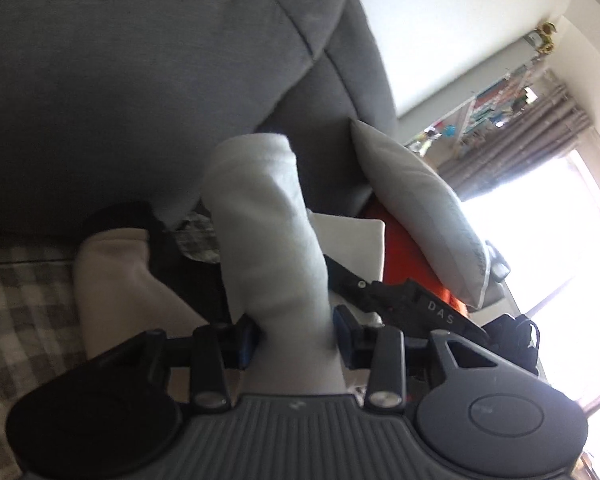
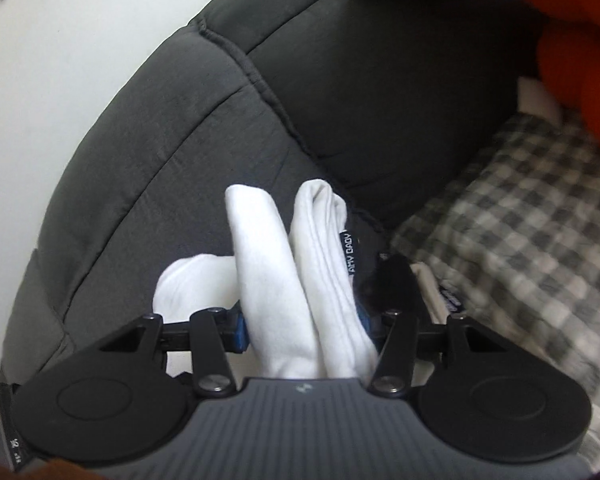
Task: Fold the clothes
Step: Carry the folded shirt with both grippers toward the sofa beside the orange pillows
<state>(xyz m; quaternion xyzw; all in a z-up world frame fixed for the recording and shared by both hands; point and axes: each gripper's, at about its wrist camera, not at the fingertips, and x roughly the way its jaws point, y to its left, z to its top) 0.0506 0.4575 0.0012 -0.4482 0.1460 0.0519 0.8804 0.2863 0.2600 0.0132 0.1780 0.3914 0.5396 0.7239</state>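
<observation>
Your left tool [image 1: 294,338] is pinching a thick roll of white fabric [image 1: 266,232], its blue pads pressed against both sides while the bundle sticks out ahead toward the grey sofa backrest [image 1: 140,80]. Your right tool [image 2: 306,328] grips white cloth too [image 2: 296,264]: several folded layers stand between its pads, with a small black label [image 2: 349,254] showing on one edge. Whether both tools hold the same garment, I cannot tell.

Beyond the left tool, a beige piece [image 1: 116,280] and something dark lie on the checkered blanket [image 1: 24,304] covering the seat. A pale cushion [image 1: 420,208] leans by the sofa's end, with orange fabric [image 1: 400,248] behind it. In the right view the blanket spreads to the right [image 2: 520,220].

By my reading, the white garment is already gathered into layers but is lifted, not laid down, so this fold looks partly done. The beige and dark pieces near the backrest look unsorted; those probably remain.
</observation>
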